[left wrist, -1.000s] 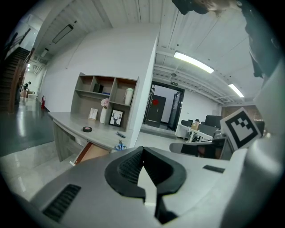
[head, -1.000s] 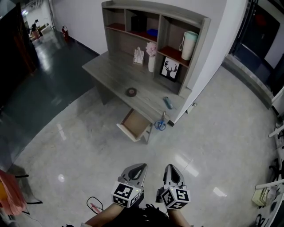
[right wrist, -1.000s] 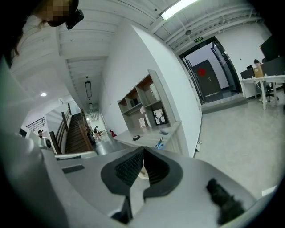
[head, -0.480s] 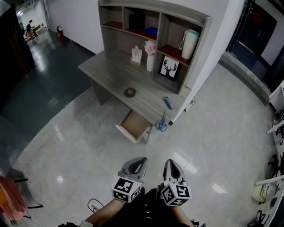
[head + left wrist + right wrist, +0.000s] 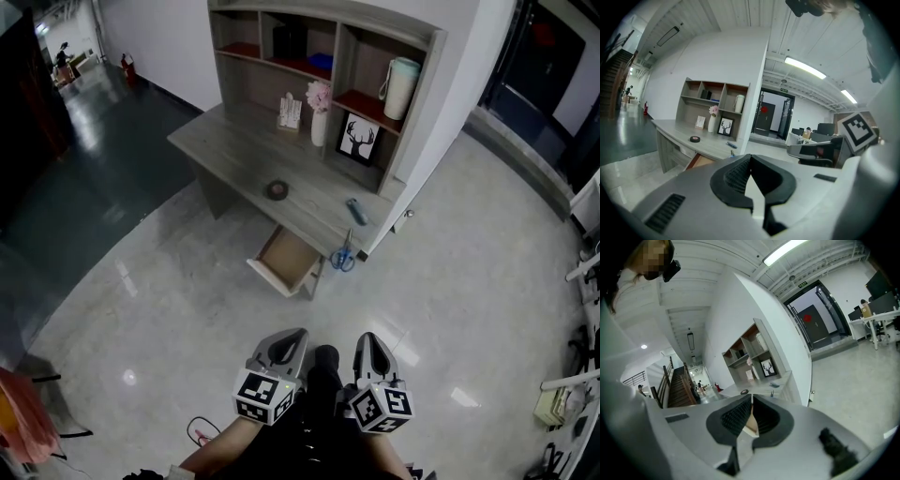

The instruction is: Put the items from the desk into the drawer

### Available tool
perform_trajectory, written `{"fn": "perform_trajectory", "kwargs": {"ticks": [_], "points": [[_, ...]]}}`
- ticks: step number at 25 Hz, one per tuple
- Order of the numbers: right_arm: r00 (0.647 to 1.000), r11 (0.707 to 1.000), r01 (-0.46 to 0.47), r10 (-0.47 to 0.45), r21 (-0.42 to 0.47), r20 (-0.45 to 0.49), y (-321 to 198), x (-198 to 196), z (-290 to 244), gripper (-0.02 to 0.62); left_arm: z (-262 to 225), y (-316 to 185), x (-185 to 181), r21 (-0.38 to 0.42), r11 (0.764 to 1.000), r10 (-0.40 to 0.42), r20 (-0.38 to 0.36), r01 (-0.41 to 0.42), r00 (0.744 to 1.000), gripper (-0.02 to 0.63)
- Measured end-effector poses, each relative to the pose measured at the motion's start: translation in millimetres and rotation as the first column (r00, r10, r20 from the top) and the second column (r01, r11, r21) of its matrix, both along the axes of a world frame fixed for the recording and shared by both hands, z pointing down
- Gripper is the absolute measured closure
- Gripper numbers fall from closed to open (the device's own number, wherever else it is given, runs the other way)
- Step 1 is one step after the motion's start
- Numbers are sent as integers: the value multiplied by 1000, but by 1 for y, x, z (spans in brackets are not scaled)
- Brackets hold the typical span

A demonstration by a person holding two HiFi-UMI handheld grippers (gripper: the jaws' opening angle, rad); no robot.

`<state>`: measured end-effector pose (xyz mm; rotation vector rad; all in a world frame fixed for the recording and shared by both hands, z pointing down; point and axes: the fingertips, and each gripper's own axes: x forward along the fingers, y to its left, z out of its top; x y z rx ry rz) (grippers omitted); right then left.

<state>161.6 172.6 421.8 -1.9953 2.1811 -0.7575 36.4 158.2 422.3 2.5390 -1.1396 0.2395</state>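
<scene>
Two hand-held grippers sit low in the head view, well apart from the desk and over the pale glossy floor (image 5: 169, 309). The left gripper (image 5: 294, 336), carrying its marker cube, has its black ribbed jaws pressed together at the tips with nothing between them, as the left gripper view shows (image 5: 750, 157). The right gripper (image 5: 368, 341) is likewise closed and empty, its jaws meeting in the right gripper view (image 5: 752, 399). Farther off stands the grey wooden desk (image 5: 230, 150) with an open-shelved hutch at its back. On the desktop, going from left to right, lie a small black roll of tape (image 5: 277, 190), a blue pen (image 5: 356, 212) and, at the near corner, blue-handled scissors (image 5: 343, 255). Below the desktop edge, between the tape and the scissors, the light wooden drawer (image 5: 274, 279) stands pulled out; none of the three items is in it. Against the hutch are a small white card stand (image 5: 289, 113), a white vase of pink flowers (image 5: 320, 117) and a black-framed deer picture (image 5: 358, 138). A pale green jug (image 5: 401, 77) stands in the right-hand shelf compartment.
</scene>
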Motion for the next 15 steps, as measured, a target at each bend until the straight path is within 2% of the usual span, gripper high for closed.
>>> {"fn": "perform_trajectory", "kwargs": {"ticks": [8,15], "points": [[999,999,46,-46,12,-11,-24,-4,-6,583,-2,-17,7,-1,1000,-4,10,4,1000,597],[999,999,43,-43,-2,-14,-54,18,-6,583,-2,-50,28,-12,1000,-1,6,1,1000,597]]}}
